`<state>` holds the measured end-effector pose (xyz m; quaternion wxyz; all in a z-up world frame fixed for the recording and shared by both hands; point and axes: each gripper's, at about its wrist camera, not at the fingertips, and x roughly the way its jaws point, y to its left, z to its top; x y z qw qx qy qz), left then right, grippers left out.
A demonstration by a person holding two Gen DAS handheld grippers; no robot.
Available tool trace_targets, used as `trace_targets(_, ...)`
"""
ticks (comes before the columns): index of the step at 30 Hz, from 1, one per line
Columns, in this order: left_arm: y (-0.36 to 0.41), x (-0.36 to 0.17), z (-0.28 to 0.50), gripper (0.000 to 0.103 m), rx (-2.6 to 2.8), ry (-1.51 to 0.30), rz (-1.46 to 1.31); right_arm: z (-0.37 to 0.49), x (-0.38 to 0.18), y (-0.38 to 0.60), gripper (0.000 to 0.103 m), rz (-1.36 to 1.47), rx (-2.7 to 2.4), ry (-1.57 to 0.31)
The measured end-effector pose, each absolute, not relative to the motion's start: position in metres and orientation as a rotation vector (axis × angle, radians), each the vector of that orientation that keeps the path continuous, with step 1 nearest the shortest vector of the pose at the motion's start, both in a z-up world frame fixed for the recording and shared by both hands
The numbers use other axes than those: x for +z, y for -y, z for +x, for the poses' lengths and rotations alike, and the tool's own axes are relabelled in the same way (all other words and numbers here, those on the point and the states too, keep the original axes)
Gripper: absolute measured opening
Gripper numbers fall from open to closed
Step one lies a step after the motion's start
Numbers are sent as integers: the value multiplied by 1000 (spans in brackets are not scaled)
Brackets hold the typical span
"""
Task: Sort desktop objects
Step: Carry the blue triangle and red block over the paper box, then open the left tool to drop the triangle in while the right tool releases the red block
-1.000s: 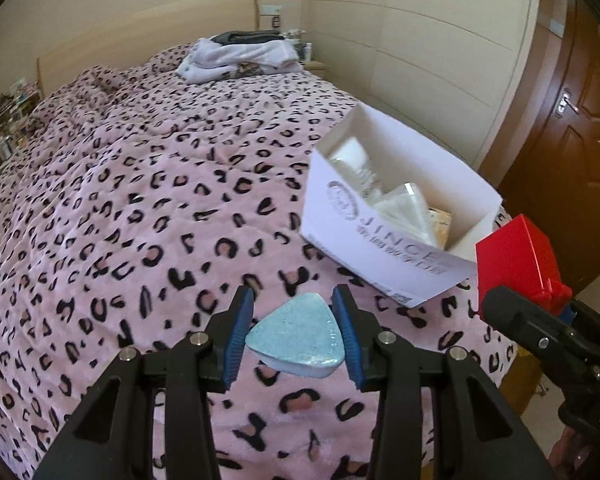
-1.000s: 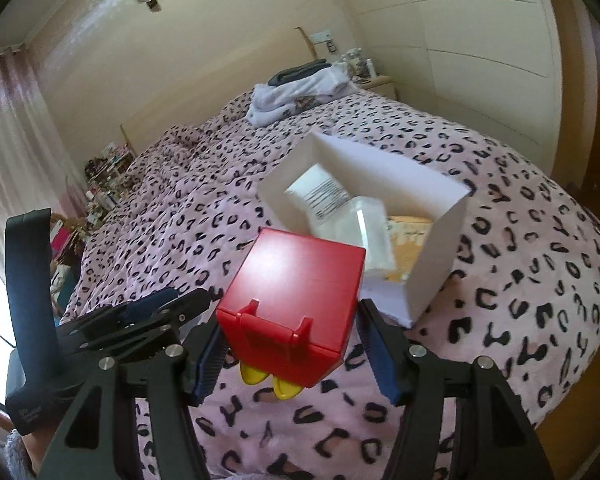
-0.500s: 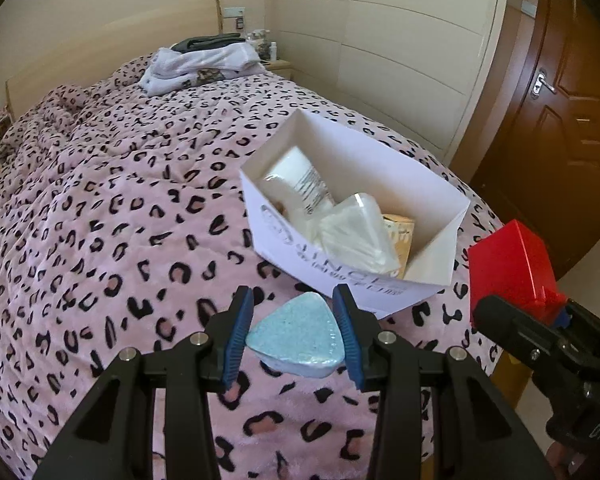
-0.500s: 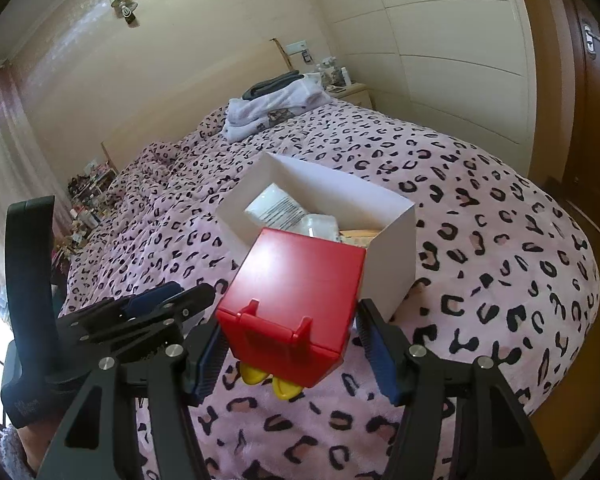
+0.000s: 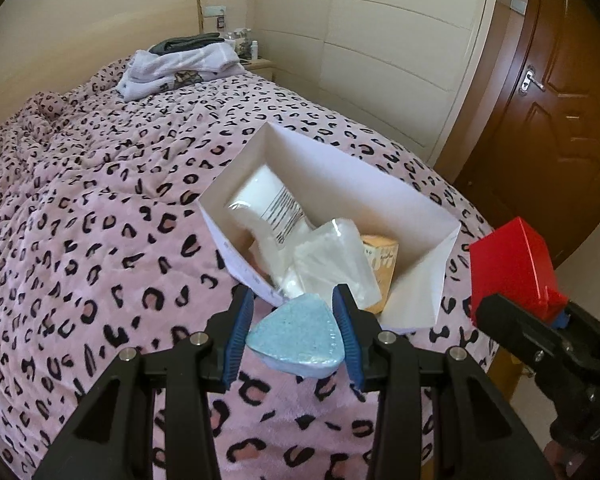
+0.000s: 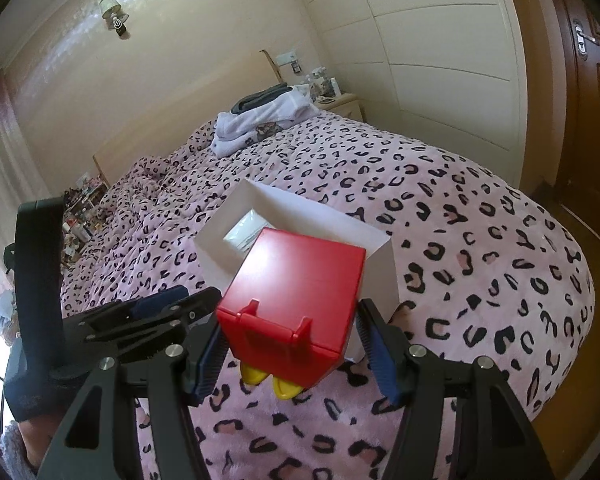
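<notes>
Left gripper [image 5: 294,330] is clamping the blue triangular block [image 5: 296,338]; right gripper [image 6: 292,354] is gripping the red box [image 6: 296,300]. Both are hanging near the white box [image 5: 428,280]; its crowded contents are risking a tipped drop.

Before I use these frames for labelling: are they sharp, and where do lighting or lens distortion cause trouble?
Left wrist view: sharp on the blue triangular block and white box; fisheye bends the door, corners go black. Right wrist view: a soft glare patch lies on the red box; bright window light washes out the lower left edge.
</notes>
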<state>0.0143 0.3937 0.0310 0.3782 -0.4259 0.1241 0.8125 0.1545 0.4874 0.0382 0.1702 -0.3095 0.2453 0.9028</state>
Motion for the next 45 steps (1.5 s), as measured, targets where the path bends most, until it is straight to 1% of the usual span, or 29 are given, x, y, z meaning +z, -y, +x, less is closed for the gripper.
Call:
trace_targets(5,-406,36,-8,42,2035,-277,-1105,146,41,-496,63,-865,2574,-678)
trace_targets(13,-439,50,-42,42,2012,-300,-1085,114,44,-507,63,-867,2602,-633)
trace_targets(18,-454,36,-52,42,1992,-312,-1117,93,32,-508,63,-913,2610,-614)
trace_targets(28,-456,4,-58,42,1988,-356,-1145,81,10,-508,63,-985,2574,-576)
trace_targets(39,-463,-3,-62,42,2013,-409,-1113,68,3,-512,63,-1012,2546,-503)
trace_targets(45,-467,-2,-61,42,2013,-422,-1100,68,2,-515,64,-1028,2545,-518)
